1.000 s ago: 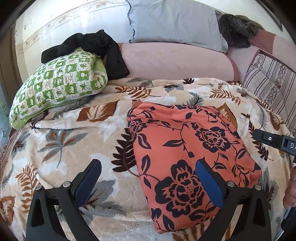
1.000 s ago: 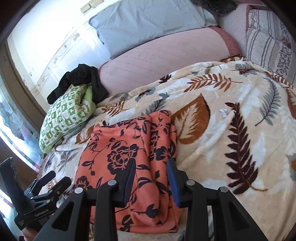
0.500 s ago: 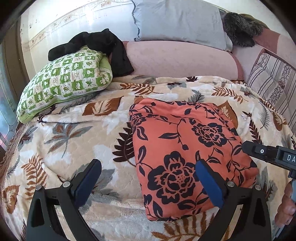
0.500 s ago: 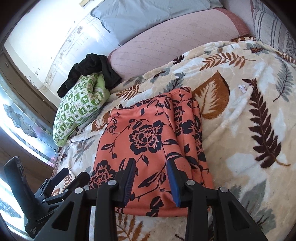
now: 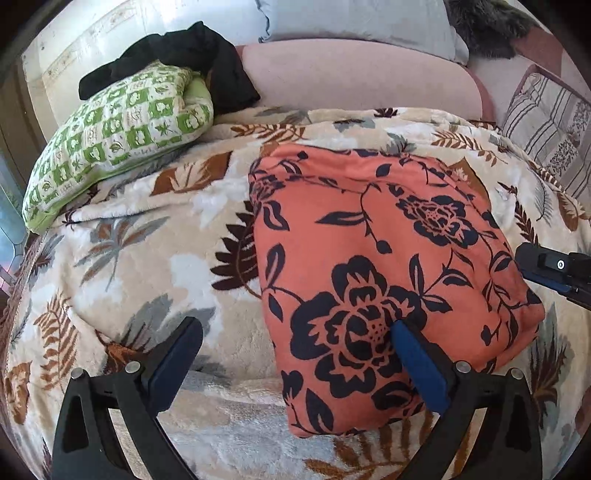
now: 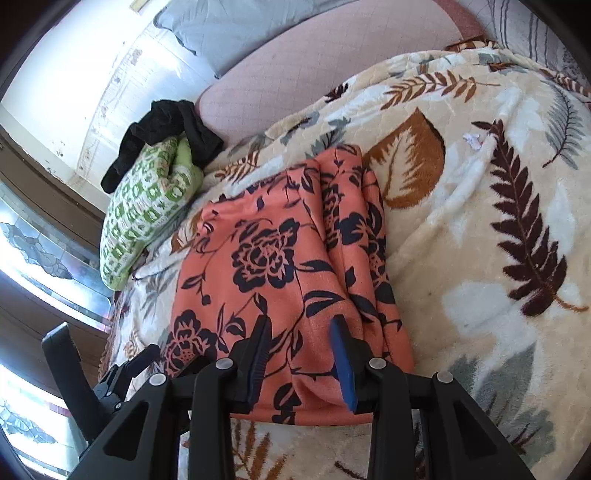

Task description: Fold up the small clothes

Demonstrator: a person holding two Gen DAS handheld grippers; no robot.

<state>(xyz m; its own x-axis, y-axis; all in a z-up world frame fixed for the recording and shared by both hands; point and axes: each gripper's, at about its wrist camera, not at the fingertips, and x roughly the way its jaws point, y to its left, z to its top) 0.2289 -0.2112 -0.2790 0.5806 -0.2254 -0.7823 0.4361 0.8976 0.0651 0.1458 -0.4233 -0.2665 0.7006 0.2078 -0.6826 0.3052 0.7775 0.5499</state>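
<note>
Folding status: the orange floral garment (image 5: 373,258) is lying as a folded, roughly rectangular bundle on the leaf-print blanket (image 5: 129,258), pretty much mid-bed.
Garment edges: from the right wrist view the garment (image 6: 266,266) shows stacked layers bunched along its right side, next to a big brown leaf in the blanket (image 6: 480,206) print.
Left gripper: left gripper (image 5: 295,332) has its jaws spread wide apart, nothing held. One blue-padded finger sits over the bare blanket, the other over the near edge of the garment. Can't tell if that one actually touches the fabric.
Right gripper: right gripper (image 6: 301,325) has its jaws partly apart, with a clear gap between the pads, hovering over the near end of the bundle. Fabric shows through the gap, but whether the pads are pressing on it, can't tell. It doesn't look clamped.
Cross views: the right gripper's tip (image 5: 546,266) pokes in at the garment's right edge in the left view, and the left gripper (image 6: 122,373) shows at the lower left of the right view.
Other stuff: green checked pillow (image 5: 114,136) at the far left with a black garment (image 5: 184,55) draped over it, pink bolster (image 5: 354,77) behind, grey pillow (image 5: 354,18) on top of that, striped cushion (image 5: 554,125) at the right.
</note>
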